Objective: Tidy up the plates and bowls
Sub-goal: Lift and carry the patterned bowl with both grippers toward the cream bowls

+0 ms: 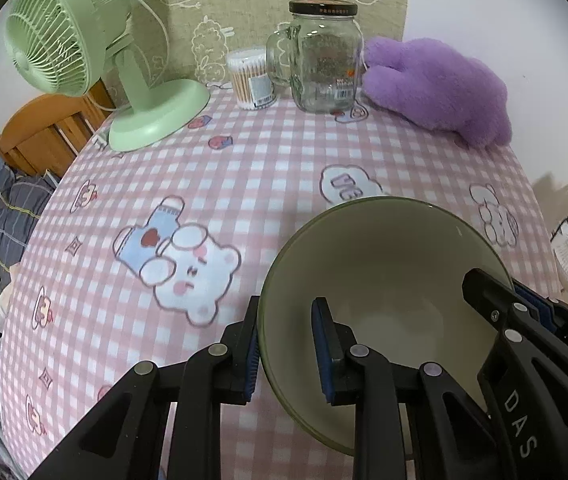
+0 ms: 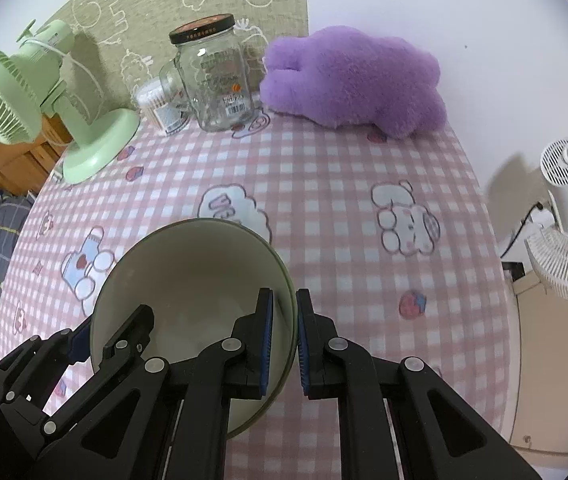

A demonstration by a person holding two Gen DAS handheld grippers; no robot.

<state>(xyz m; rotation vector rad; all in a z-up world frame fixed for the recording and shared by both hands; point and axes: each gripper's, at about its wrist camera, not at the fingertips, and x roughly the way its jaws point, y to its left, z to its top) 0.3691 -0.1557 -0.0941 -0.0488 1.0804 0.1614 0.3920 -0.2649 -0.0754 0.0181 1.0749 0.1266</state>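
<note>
Olive-green bowl [image 1: 383, 280] with a cream inside, held up over a pink-checked surface [image 1: 268, 160], gripped on opposite rims by two tools at once. Left hand-held gripper [image 1: 285, 354] nearly closed on the bowl's left rim: one blue pad outside the wall, the other inside. Right hand-held gripper [image 2: 284, 344] likewise pinched tight on the right rim, wall between its pads. Bowl directly ahead of both, mouth tilted toward the cameras, no long axis since round. Neither hand nearer; load shared evenly, so any set-down likely to depend on both moving together.

Beyond the bowl, well apart at the far edge of the surface: green desk fan [image 1: 84, 52] far left, tub of cotton swabs [image 1: 250, 78], clear glass jar [image 1: 325, 60] with a dark lid, purple plush toy [image 1: 439, 84] far right. White fan [image 2: 567, 220] off the surface to the right.

Readable writing: "DAS" in pale letters on the right tool's body, seen from the left camera. Barcode stickers on jar and tub, lid print too small to read. No plates in view.
</note>
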